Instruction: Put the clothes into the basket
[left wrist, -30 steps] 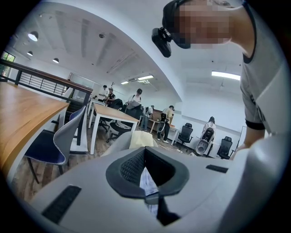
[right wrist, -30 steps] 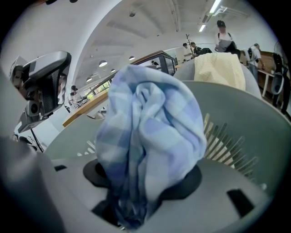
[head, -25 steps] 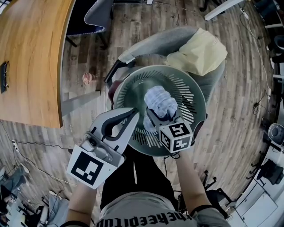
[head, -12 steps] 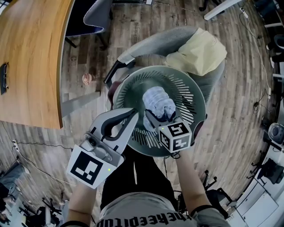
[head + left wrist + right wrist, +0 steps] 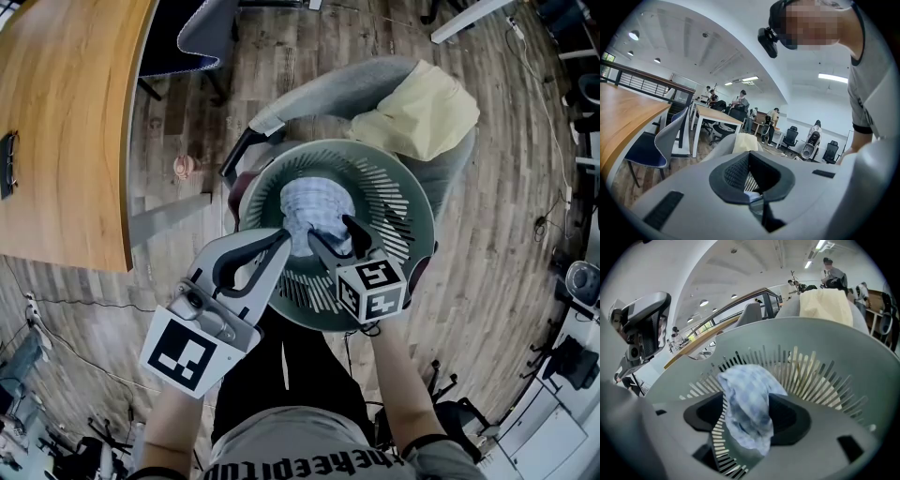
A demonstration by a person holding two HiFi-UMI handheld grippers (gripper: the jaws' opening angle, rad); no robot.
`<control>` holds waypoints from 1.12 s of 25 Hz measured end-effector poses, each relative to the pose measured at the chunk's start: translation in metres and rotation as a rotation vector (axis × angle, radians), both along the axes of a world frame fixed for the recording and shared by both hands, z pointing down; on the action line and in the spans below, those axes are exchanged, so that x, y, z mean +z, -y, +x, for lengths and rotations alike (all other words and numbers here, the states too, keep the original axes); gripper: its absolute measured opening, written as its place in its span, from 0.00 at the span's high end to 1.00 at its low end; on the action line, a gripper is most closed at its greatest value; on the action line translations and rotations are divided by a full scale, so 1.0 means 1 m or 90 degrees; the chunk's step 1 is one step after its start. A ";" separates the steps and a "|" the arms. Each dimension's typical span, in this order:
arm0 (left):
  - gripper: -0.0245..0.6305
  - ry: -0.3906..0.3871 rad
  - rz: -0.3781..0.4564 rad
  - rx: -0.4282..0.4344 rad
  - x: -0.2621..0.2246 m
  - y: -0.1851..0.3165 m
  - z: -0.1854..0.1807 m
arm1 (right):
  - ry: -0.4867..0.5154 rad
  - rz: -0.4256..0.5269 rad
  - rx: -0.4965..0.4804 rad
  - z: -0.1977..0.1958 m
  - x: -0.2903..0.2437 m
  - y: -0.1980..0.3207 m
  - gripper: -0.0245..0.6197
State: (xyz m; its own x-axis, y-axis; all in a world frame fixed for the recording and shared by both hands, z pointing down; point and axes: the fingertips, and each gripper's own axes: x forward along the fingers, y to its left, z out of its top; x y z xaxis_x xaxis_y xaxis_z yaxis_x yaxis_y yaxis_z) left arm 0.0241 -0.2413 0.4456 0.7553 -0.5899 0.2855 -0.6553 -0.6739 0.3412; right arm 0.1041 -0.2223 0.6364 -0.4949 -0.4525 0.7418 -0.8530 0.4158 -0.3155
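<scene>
A round grey-green slatted basket [image 5: 412, 187] stands on a grey chair [image 5: 328, 89]. A pale blue checked cloth [image 5: 314, 206] lies loose inside it. My right gripper [image 5: 331, 230] hangs over the basket's near side. Its jaws have just been opening and now stand wide, and the cloth [image 5: 747, 408] sags between them with the pads not pressing on it. The basket wall [image 5: 834, 348] curves behind. My left gripper [image 5: 284, 234] rests at the basket's front left rim, its fingertips together on nothing. A pale yellow garment [image 5: 422, 108] lies on the chair back.
A wooden table [image 5: 66, 122] fills the left side, with a dark blue chair [image 5: 187, 37] beyond it. The floor is wood planks. Desks, office chairs and several people show far off in the left gripper view. The person's legs are right below the basket.
The blue cloth was a tight bundle in the right jaws; it has dropped and spread lower and leftward in the basket as those jaws widened. Both hands have kept their places.
</scene>
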 end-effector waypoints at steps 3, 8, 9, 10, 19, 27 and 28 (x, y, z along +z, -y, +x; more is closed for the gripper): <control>0.94 0.001 0.001 0.002 -0.001 -0.001 0.000 | 0.005 0.014 0.014 -0.001 -0.008 0.006 0.49; 0.94 0.002 0.002 0.003 0.000 -0.003 0.000 | 0.013 0.021 0.022 -0.003 -0.012 0.011 0.55; 0.94 0.002 0.002 0.003 0.000 -0.003 0.000 | 0.016 0.022 0.025 -0.003 -0.014 0.012 0.57; 0.94 0.002 0.003 0.003 0.000 -0.003 0.000 | 0.018 0.023 0.028 -0.003 -0.015 0.012 0.59; 0.94 0.001 0.011 0.012 -0.007 -0.011 0.003 | 0.004 0.058 0.061 0.009 -0.036 0.011 0.91; 0.94 -0.002 0.025 0.037 -0.017 -0.015 0.012 | 0.042 0.064 0.084 0.012 -0.062 0.007 0.95; 0.94 -0.001 0.026 0.041 -0.018 -0.015 0.013 | 0.042 0.068 0.087 0.012 -0.065 0.006 0.95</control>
